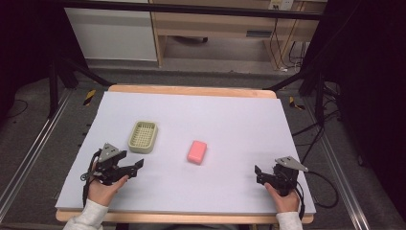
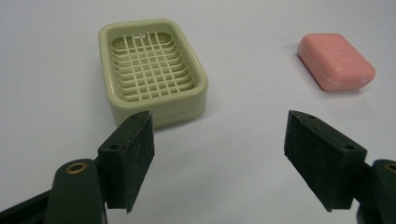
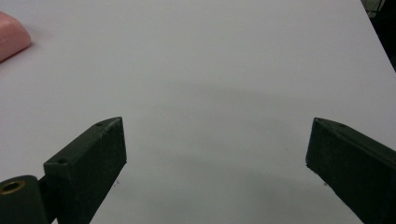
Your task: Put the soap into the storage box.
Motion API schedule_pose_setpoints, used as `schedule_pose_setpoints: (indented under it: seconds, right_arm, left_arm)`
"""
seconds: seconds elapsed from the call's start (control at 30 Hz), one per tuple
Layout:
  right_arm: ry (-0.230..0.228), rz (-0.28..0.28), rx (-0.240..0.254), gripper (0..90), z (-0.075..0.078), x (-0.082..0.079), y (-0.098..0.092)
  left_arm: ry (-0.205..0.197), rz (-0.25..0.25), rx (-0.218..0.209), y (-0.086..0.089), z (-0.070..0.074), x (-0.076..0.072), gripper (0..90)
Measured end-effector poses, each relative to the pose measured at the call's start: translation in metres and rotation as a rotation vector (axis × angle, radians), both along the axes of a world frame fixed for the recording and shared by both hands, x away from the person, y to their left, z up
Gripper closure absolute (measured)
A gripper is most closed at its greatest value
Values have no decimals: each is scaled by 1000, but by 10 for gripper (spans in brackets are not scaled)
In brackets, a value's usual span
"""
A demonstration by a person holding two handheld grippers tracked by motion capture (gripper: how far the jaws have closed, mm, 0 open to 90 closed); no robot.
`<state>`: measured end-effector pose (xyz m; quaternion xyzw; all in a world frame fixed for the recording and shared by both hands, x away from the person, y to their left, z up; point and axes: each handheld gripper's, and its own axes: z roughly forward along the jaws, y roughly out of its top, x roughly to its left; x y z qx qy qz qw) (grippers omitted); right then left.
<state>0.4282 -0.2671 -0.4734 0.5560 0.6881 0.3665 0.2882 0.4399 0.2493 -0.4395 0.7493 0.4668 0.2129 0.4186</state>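
A pale green slotted soap dish (image 1: 143, 136) sits empty on the left half of the pale sheet (image 1: 230, 115). A pink soap bar (image 1: 197, 152) lies flat to its right, apart from it. My left gripper (image 1: 135, 168) rests near the front left, open, just short of the dish. In the left gripper view the dish (image 2: 152, 70) is ahead on the left and the soap (image 2: 335, 60) farther right, with nothing between the jaws of the gripper (image 2: 219, 154). My right gripper (image 1: 259, 175) stands open at the front right, empty (image 3: 217, 163). The soap's corner (image 3: 11, 39) shows at that view's far left.
The sheet covers a wooden table whose edge (image 1: 191, 90) shows at the back. Metal rails (image 1: 28, 153) run along the floor on both sides. Cables (image 1: 316, 134) lie on the floor at the right, and a wooden cabinet (image 1: 215, 28) stands behind.
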Motion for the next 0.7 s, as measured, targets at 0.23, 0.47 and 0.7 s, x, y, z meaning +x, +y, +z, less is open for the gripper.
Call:
schedule_pose_setpoints:
  seconds: [0.23,0.47,0.7]
  right_arm:
    - [1,-3,-3,55,0,0,0]
    - [-1,-9,-2,56,0,-1,-1]
    - [-1,-9,-4,56,0,-1,0]
  left_arm:
    - [-2,-21,5,-8,4,5,235]
    - [-16,-21,-16,-12,16,14,229]
    - [-24,-22,-21,-17,25,20,223]
